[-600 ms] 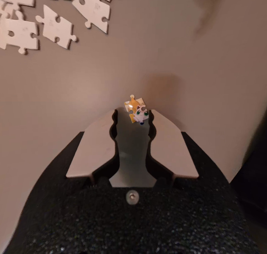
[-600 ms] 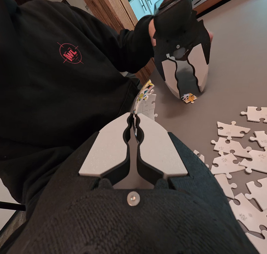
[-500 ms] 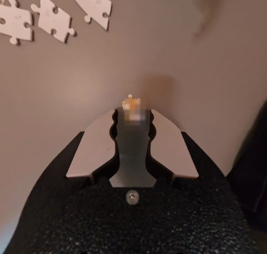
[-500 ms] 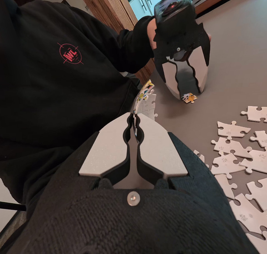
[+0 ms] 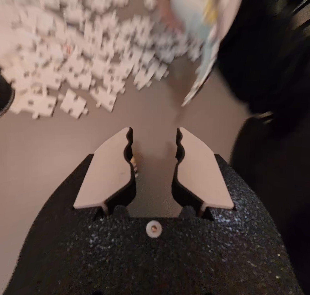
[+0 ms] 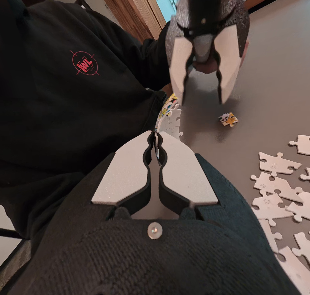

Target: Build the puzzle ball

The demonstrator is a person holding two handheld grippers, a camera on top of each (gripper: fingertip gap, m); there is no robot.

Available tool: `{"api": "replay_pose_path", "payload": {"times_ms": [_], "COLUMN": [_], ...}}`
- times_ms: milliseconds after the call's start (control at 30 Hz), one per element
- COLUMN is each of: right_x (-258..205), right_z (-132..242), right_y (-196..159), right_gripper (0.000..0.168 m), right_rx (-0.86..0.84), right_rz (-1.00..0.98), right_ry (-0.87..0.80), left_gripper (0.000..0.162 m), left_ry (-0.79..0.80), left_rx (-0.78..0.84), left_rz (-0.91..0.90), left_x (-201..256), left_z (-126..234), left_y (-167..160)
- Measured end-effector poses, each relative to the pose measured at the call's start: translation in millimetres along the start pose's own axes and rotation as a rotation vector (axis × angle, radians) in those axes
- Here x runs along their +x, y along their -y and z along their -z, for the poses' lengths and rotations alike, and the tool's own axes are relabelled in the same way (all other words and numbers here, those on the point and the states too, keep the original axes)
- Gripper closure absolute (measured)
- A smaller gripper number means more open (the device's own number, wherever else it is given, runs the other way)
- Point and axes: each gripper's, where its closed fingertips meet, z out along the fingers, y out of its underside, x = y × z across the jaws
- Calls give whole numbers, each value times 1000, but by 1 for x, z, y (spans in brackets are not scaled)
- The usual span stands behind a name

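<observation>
My right gripper [image 6: 156, 134] is shut on the edge of a curved, partly built puzzle ball section [image 6: 169, 119], white inside and printed in colour outside. It holds the section upright near the person's dark sweatshirt. The section shows blurred in the left wrist view [image 5: 203, 55]. My left gripper [image 5: 154, 132] is open and empty above the grey table [image 5: 42, 152]. It also shows in the right wrist view [image 6: 201, 102], raised above a small coloured puzzle piece [image 6: 228, 119] that lies flat on the table. A coloured sliver [image 5: 135, 166] peeks beside its left finger.
Several loose white puzzle pieces lie face down in a heap [image 5: 80, 60] across the far table, and to the right in the right wrist view [image 6: 276, 182]. The person's torso [image 6: 67, 85] is close on the left. A wooden panel [image 6: 134, 10] stands behind.
My left gripper has lifted off the coloured piece and swung quickly toward the heap of white pieces, so its view is blurred. The coloured piece stays on the table. My right gripper has not moved.
</observation>
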Motion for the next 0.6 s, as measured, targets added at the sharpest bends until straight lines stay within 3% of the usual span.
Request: {"api": "replay_pose_path", "payload": {"times_ms": [33,167,333,600], "right_x": [0,-1,-3,1], "right_z": [-3,-14,-24,-29], "right_y": [1,3,6,6], "right_gripper": [166,166,166,165], "right_rx": [-7,-48,-78,-103], "right_rz": [0,11,25,4], "right_ry": [5,17,16,-4], "left_gripper": [113,111,121,134], "left_ry": [-74,-221,-359,-438], "left_rx": [53,33,-16,50], "left_rz": [0,-2,24,133], "left_x": [11,33,53,56], "left_z": [5,3,-7,-4], "left_y": [13,28,31,43]}}
